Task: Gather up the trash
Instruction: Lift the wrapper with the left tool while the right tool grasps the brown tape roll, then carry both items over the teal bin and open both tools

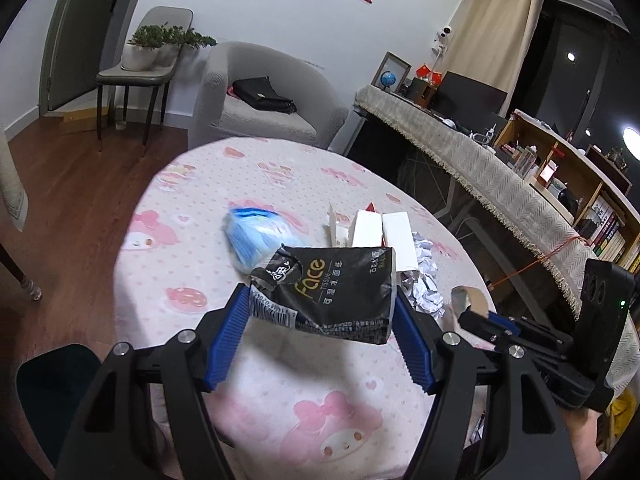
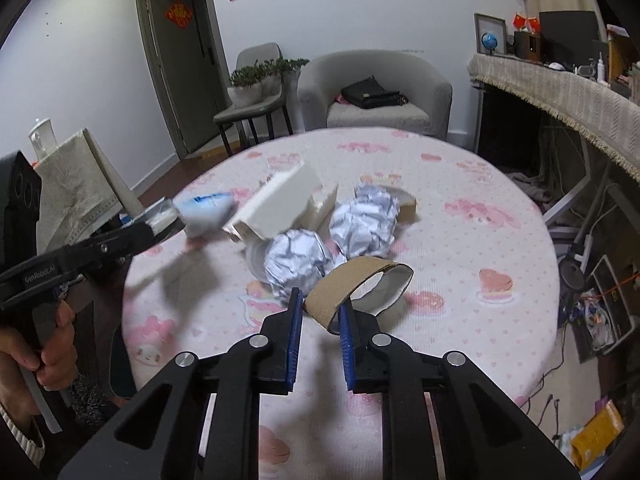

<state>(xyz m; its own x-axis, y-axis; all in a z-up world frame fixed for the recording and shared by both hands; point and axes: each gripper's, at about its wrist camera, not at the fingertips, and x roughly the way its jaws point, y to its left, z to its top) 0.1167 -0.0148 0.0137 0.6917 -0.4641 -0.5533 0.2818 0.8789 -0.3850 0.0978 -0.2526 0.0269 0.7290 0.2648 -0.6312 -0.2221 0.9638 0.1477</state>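
Note:
My left gripper (image 1: 320, 300) is shut on a crumpled black tissue wrapper (image 1: 332, 292) and holds it above the round table (image 1: 192, 184). Behind it lie a blue plastic bag (image 1: 256, 236), a white opened box (image 1: 380, 236) and crumpled foil paper (image 1: 424, 280). My right gripper (image 2: 320, 304) is shut on a brown cardboard ring (image 2: 360, 284) just above the cloth. Two foil balls (image 2: 300, 260) (image 2: 364, 220), the white box (image 2: 280, 204) and the blue bag (image 2: 204, 208) lie beyond it. The left gripper body (image 2: 100, 244) shows at left in the right wrist view.
The table has a pink cartoon cloth (image 2: 460, 240). A grey armchair (image 2: 376, 92) with a black bag, a chair with plants (image 2: 256, 92) and a long draped desk (image 2: 560, 92) stand behind. A second cardboard piece (image 2: 404, 204) lies behind the far foil ball.

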